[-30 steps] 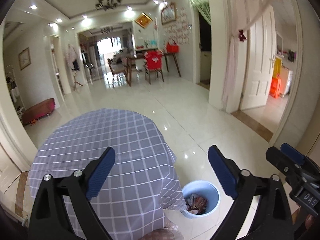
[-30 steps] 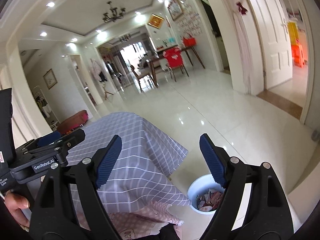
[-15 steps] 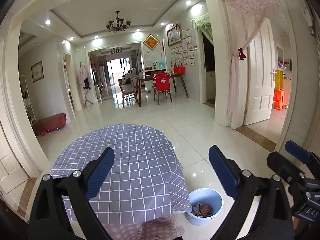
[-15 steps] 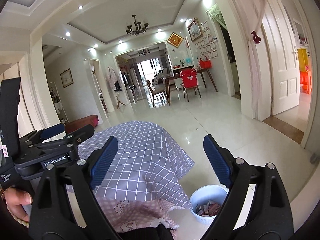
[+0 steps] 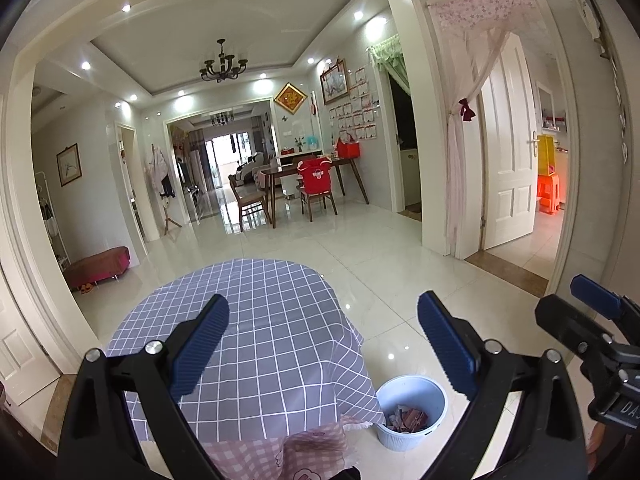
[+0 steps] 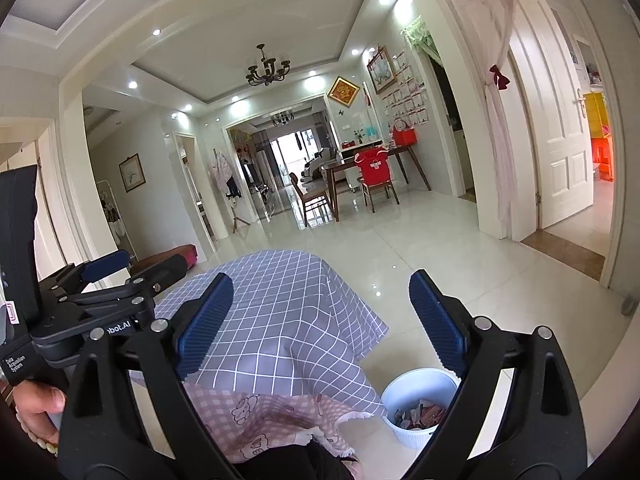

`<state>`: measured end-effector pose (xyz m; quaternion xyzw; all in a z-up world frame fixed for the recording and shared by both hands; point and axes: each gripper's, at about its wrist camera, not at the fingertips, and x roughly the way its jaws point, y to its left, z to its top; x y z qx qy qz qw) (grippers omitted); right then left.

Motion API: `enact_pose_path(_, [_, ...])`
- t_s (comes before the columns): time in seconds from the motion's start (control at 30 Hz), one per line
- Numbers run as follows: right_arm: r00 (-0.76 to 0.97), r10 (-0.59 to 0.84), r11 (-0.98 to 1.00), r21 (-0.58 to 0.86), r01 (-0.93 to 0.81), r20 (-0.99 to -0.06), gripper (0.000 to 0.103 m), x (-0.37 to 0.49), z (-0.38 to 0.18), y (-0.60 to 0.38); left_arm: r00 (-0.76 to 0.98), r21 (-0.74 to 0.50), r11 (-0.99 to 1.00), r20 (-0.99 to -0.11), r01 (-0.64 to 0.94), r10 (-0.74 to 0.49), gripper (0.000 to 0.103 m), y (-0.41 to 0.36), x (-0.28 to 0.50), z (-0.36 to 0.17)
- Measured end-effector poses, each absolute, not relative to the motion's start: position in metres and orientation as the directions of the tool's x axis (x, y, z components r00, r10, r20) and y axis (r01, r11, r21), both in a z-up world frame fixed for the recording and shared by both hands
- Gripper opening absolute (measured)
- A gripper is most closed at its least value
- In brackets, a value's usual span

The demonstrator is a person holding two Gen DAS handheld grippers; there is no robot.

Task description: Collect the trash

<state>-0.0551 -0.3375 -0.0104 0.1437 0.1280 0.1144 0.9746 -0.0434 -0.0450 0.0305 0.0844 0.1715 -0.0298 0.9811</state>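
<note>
Both tongs, left tongs (image 5: 323, 340) and right tongs (image 6: 320, 318), gape empty; grey checked-cloth counter (image 5: 256, 320) bare, pale-blue plastic bin (image 5: 412, 412) at 5 o'clock holds scraps; collecting looks finished, next just withdraw.

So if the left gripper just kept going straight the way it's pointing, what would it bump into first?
Probably the round table's grey checked tablecloth: the open, empty left gripper points slightly down over its top. Depth is unclear, so it might skim past towards the white tiled floor.
</note>
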Motion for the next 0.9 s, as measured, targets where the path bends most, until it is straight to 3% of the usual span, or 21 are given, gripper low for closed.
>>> enact_pose_path(0.9, [0.935,0.273,0.927,0.324,-0.191,-0.228,0.088,-0.054,-0.019,-0.33,0.939,0.168,0.982,-0.343,0.09,-0.027,0.094,-0.049,-0.048,0.025])
